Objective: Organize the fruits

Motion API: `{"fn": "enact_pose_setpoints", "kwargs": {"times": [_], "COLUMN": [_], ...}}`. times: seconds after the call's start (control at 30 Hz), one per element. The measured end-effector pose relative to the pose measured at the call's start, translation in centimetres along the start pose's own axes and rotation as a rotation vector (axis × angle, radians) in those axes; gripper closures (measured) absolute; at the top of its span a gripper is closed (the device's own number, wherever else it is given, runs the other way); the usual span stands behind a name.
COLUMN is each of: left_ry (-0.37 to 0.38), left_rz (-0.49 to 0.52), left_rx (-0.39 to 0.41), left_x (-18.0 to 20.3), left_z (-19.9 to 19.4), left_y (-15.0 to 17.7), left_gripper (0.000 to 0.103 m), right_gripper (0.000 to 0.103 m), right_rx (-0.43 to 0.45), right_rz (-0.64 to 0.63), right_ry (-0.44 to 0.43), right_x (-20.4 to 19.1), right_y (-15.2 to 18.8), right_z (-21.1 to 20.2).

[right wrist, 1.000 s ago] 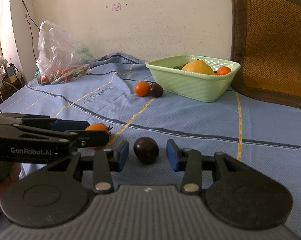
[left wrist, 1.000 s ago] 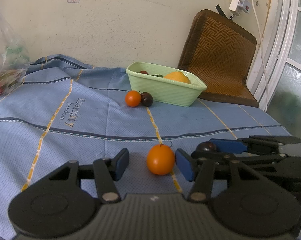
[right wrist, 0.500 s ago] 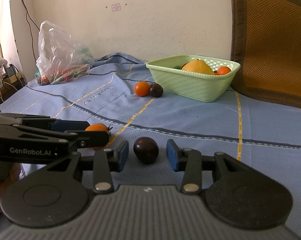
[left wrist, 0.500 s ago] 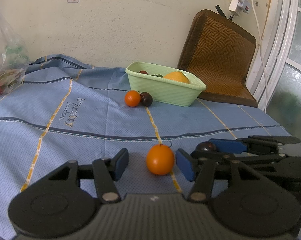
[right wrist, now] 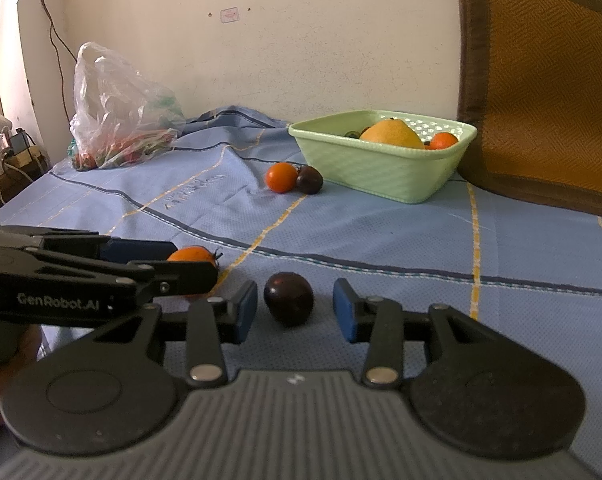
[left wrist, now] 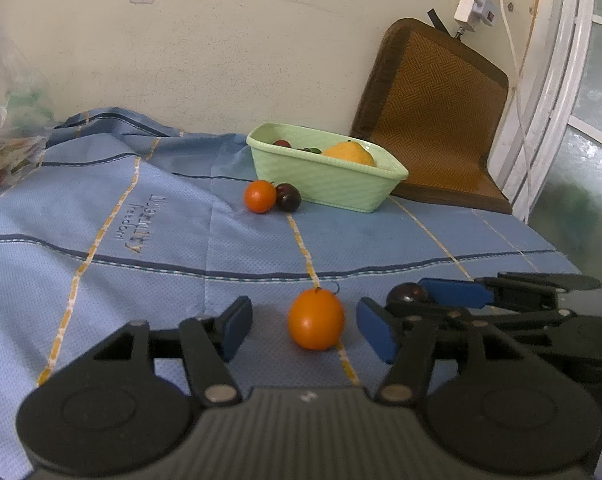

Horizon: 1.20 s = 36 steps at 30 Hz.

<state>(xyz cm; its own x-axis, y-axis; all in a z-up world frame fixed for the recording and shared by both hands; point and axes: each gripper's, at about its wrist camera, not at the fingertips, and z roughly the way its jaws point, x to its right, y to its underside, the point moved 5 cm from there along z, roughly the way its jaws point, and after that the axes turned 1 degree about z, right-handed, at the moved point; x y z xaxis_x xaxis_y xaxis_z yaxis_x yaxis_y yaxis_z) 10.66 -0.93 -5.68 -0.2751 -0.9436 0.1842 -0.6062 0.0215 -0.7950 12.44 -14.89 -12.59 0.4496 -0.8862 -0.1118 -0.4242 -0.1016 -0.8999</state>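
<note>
An orange (left wrist: 316, 319) lies on the blue cloth (left wrist: 141, 220) between the fingers of my left gripper (left wrist: 303, 318). Its jaws are opening, with a gap on each side of the fruit. A dark plum (right wrist: 289, 298) rests between the blue pads of my right gripper (right wrist: 294, 310), which touch it on neither side. The two grippers sit side by side, low over the cloth. Further back stands a green basket (left wrist: 325, 184) with a large yellow fruit (left wrist: 349, 152) and a small orange (right wrist: 443, 140) inside. Beside the basket lie another orange (left wrist: 260, 196) and another dark plum (left wrist: 288, 197).
A clear plastic bag (right wrist: 117, 120) of produce sits at the far left by the wall. A brown woven mat (left wrist: 433, 112) leans on the wall behind the basket. A white window frame (left wrist: 549, 80) and a hanging cable bound the right side.
The left gripper's fingers have spread slightly wider around the orange. Neither hand nor any fruit has moved.
</note>
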Motion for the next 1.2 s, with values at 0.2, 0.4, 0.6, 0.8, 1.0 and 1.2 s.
{"fn": "enact_pose_setpoints", "kwargs": {"times": [0.2,0.4,0.6,0.8,1.0,1.2], "left_ry": [0.005,-0.018,0.001,0.035,0.066,0.062], "left_rz": [0.002,-0.001,0.019,-0.025,-0.036,-0.074], "left_rx": [-0.002,0.004,0.016,0.008,0.061,-0.004], "left_x": [0.1,0.1,0.6,0.1,-0.2,-0.7], "left_z": [0.0,-0.1,-0.5,0.2,3.2,10.3], "left_y": [0.0,0.0,0.2,-1.7,-10.0,-15.1], "left_gripper": [0.039,0.044,0.072,0.073,0.072,0.072], "right_gripper": [0.054,0.054,0.075,0.075,0.075,0.073], "right_rx": [0.005,0.004,0.008,0.051,0.152,0.167], "right_rz": [0.016,0.013,-0.005,0.06,0.114,0.181], "right_ry": [0.013,0.01,-0.017,-0.039,0.025,0.085], "right_x": [0.3,0.2,-0.1,1.6,6.4,9.9], "right_y": [0.3,0.2,0.2,-1.5,-7.3,-10.7], "right_z": [-0.5,-0.5,-0.5,-0.7,1.1,5.4]}}
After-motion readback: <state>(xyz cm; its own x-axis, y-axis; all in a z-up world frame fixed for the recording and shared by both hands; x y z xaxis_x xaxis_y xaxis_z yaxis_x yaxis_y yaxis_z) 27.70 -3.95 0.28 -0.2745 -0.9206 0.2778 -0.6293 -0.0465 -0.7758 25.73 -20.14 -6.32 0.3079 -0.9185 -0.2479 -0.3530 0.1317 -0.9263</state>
